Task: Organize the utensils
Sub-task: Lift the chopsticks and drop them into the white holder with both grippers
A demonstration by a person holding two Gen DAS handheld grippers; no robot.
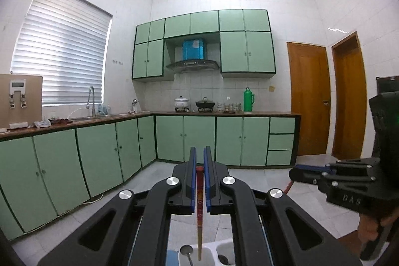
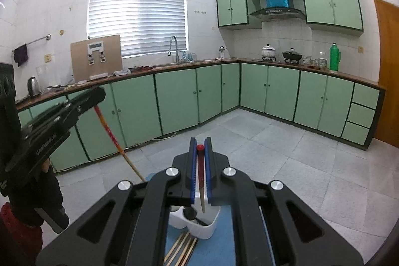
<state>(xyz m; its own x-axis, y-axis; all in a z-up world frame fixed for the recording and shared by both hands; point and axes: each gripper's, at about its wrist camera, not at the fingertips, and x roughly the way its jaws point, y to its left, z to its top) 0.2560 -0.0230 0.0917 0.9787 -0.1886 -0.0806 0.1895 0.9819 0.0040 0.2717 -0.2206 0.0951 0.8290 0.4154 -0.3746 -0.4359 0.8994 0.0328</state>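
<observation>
My left gripper (image 1: pixel 199 161) is shut on a red-topped chopstick (image 1: pixel 199 211) that hangs down over a white utensil holder (image 1: pixel 212 251) with a metal spoon (image 1: pixel 186 251) in it. My right gripper (image 2: pixel 200 148) is shut on a second red-topped chopstick (image 2: pixel 201 181) whose tip points into the white holder (image 2: pixel 207 228). The left gripper (image 2: pixel 57 121) with its chopstick (image 2: pixel 112 136) shows at the left of the right wrist view. The right gripper (image 1: pixel 349 181) shows at the right of the left wrist view. Several bare wooden chopsticks (image 2: pixel 182 251) lie on a blue mat (image 2: pixel 224 236).
Green cabinets (image 1: pixel 99 153) run along two walls under a brown counter (image 2: pixel 174 65) with a sink, pots and a green thermos (image 1: pixel 248 100). Grey tiled floor (image 2: pixel 286 153) lies beyond. Two wooden doors (image 1: pixel 309 96) stand at the right.
</observation>
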